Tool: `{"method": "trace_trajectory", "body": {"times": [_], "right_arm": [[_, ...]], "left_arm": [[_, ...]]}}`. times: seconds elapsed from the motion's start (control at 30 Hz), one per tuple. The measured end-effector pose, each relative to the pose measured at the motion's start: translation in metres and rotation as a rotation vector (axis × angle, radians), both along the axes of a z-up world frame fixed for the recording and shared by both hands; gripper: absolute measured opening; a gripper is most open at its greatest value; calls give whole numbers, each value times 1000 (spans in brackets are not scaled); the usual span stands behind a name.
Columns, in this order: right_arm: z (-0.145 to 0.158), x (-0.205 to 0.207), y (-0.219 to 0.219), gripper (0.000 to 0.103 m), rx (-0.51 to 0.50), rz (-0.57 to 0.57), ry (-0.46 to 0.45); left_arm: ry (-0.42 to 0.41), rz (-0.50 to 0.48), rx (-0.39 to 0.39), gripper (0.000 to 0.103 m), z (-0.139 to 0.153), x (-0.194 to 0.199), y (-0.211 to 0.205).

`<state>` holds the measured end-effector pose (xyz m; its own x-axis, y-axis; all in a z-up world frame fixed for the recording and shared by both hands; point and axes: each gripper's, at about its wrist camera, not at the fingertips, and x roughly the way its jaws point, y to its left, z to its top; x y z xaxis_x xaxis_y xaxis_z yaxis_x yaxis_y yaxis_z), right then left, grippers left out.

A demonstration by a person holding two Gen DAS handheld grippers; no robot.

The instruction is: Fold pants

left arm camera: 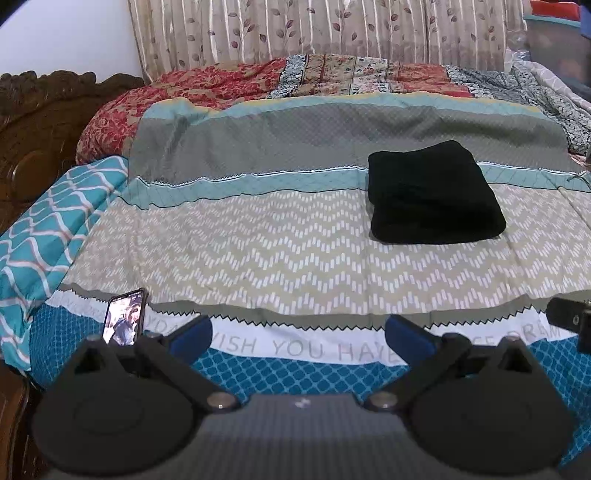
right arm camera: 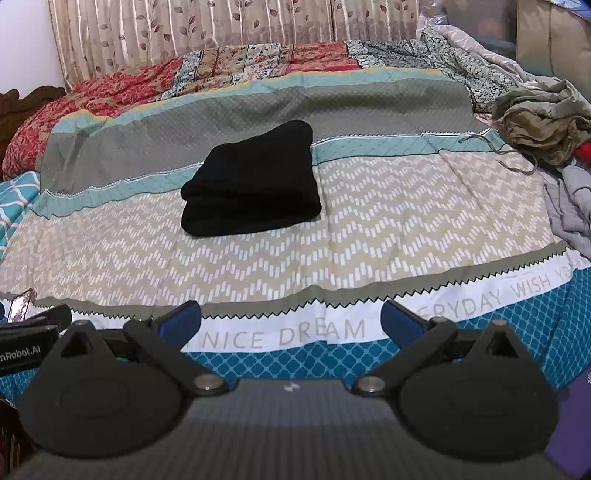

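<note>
The black pants (left arm camera: 434, 194) lie folded into a thick, neat rectangle on the bed (left arm camera: 258, 243), resting across the border between the teal band and the beige zigzag band of the bedspread (right arm camera: 369, 229). In the right wrist view the same pants (right arm camera: 255, 181) sit near the middle of the bed, with the folded layers stacked at the near edge. Nothing touches them.

The left tool (left arm camera: 299, 332) is held back at the near edge of the bed, well apart from the pants, above the white strip with printed lettering. Its two blue-padded fingers (left arm camera: 192, 334) are spread wide with nothing between them. The right tool (right arm camera: 291, 321) is held likewise at the near edge, its blue fingers (right arm camera: 400, 321) also spread wide and empty. Part of the left tool shows at the lower left of the right wrist view, just beside the right one.

A phone (left arm camera: 123, 317) with a lit screen stands tilted at the near left edge of the bed, just beside the left tool. A red patterned quilt (left arm camera: 192, 88) is bunched along the far side, below a leaf-print curtain (left arm camera: 314, 29). A carved wooden headboard (left arm camera: 40, 136) stands at the left. On the right side of the bed, a heap of olive and grey clothes (right arm camera: 546, 125) lies well apart from the pants.
</note>
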<state>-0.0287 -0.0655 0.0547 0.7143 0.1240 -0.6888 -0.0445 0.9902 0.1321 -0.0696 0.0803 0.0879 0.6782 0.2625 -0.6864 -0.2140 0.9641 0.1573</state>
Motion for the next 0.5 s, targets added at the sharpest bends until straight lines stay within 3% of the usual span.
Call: {"method": "trace_trajectory", "body": {"times": [0.5], "right_arm": [[-3,4,3,103,10,11,58]], "left_arm": [[54,52,-20,103,-10,6,10]]}}
